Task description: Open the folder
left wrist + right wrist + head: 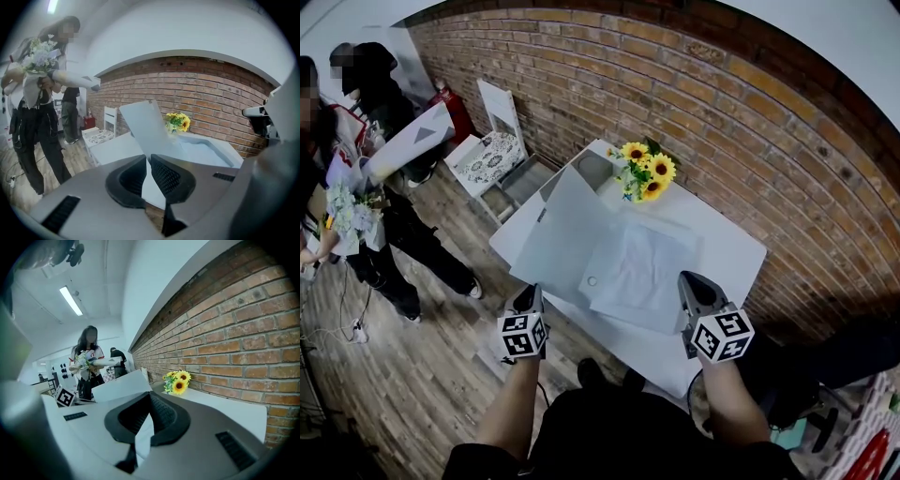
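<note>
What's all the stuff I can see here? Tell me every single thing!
folder: one, pale grey-white, open on the table, left cover lifted
table: one, white, beside the brick wall
sunflowers: one bunch, yellow, far end of the table
chair: one, white, left of the table by the wall
brick wall: one, red-brown, behind the table
floor: one, grey-brown wood
people: at least two, dark clothes, far left
bouquet: one, pale, held by one person
left gripper: one, grey, jaws shut on the folder's raised cover
right gripper: one, grey, jaws shut on the folder's near right edge
</note>
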`<state>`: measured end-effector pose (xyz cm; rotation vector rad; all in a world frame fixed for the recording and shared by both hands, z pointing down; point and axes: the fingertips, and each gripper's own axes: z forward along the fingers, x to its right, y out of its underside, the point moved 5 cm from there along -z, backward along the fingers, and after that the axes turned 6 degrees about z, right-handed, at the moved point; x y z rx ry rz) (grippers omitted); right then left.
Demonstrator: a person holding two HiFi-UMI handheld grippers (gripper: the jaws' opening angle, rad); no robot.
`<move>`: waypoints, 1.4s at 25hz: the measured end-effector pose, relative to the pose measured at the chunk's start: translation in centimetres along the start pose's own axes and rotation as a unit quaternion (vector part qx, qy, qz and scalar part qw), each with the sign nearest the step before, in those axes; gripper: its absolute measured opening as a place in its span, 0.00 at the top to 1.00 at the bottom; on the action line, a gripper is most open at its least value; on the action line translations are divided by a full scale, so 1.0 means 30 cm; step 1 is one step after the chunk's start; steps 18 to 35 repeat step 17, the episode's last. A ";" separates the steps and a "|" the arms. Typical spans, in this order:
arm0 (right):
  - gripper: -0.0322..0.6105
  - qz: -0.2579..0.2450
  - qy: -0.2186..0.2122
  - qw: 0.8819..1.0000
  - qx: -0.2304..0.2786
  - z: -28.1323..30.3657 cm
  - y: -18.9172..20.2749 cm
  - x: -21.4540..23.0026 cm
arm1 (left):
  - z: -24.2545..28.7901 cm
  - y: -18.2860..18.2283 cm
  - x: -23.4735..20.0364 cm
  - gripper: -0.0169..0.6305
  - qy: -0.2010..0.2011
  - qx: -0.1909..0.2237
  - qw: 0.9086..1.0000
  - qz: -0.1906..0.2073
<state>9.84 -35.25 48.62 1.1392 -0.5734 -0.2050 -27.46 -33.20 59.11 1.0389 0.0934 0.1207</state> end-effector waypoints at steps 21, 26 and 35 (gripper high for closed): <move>0.93 -0.009 -0.013 1.000 -0.004 -0.024 0.007 -0.011 | -0.025 -0.017 0.035 0.91 0.000 0.010 1.000 0.003; 0.93 -0.009 -0.013 1.000 -0.004 -0.024 0.007 -0.011 | -0.025 -0.017 0.035 0.91 0.000 0.010 1.000 0.003; 0.93 -0.009 -0.013 1.000 -0.004 -0.024 0.007 -0.011 | -0.025 -0.017 0.035 0.91 0.000 0.010 1.000 0.003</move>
